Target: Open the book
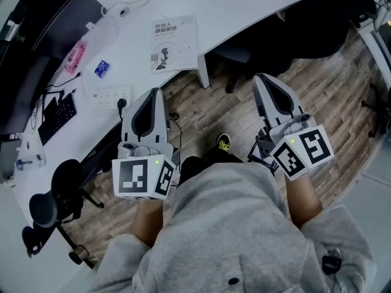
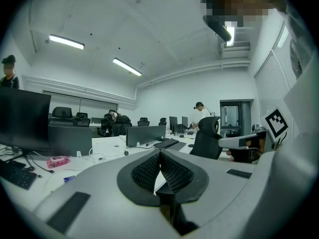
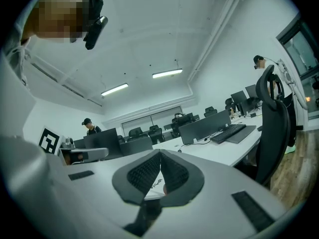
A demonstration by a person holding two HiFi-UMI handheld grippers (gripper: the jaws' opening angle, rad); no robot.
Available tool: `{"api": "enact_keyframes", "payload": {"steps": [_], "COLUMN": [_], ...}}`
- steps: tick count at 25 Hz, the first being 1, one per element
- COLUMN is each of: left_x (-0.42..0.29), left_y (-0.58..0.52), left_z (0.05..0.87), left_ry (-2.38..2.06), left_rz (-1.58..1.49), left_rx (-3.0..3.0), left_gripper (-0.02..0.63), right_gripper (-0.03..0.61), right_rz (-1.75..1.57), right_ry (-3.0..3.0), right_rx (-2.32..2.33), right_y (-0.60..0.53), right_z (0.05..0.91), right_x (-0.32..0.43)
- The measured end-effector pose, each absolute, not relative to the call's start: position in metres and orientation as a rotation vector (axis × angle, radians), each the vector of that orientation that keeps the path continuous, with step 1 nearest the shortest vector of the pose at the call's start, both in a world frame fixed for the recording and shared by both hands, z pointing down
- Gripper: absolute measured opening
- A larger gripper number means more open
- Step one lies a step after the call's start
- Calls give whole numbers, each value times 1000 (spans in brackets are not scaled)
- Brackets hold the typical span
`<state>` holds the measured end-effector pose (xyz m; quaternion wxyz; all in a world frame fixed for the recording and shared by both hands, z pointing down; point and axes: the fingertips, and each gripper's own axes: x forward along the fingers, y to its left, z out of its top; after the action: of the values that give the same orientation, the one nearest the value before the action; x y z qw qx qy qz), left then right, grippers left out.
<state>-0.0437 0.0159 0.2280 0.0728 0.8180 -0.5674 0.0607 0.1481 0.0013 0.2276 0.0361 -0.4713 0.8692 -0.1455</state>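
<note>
Left gripper (image 2: 159, 154): jaws together, ribbed pads meeting at the tip, nothing between them. It is held roughly level, pointing toward the desk (image 1: 232, 5). Its marker cube (image 1: 143, 177) sits at the near end, above the person's left forearm.

Right gripper (image 3: 160, 154): jaws likewise closed on nothing, pads touching. It is also about level. Its marker cube (image 1: 303, 151) is tilted, over the right forearm.

In the head view both grippers hang over the wooden floor (image 1: 342, 84), side by side and well apart, short of the desk edge. Neither touches anything. A shoe (image 1: 223, 142) shows on the floor between them, above the grey sweatshirt (image 1: 232, 224).

Book (image 1: 174, 43): closed, flat on the white desk, cover up, near the desk's front edge. It lies ahead of both grippers, closer to the left one's line, apart from both.

Further left on the desk are a blue card (image 1: 101, 69), a pink item (image 1: 75, 57), a power strip (image 1: 110, 94) and a black keyboard (image 1: 58, 118). A black chair (image 1: 55, 200) stands at the lower left, beside the left gripper.

Behind are office rows of desks, monitors and chairs. Other people stand in the distance.
</note>
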Motion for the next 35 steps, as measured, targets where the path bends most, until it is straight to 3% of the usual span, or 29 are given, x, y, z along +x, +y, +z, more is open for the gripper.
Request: {"api": "enact_keyframes", "payload": {"steps": [35], "left_x": [-33], "left_y": [-4], "left_z": [221], "left_ry": [-1714], "left_rz": [156], "left_rx": [2470], "left_gripper": [9], "right_gripper": [26], "right_rz": [-458], "right_ry": [2677], "right_rx": [-1413], "right_y": [-19], "right_z": [230], "right_x": [149]}}
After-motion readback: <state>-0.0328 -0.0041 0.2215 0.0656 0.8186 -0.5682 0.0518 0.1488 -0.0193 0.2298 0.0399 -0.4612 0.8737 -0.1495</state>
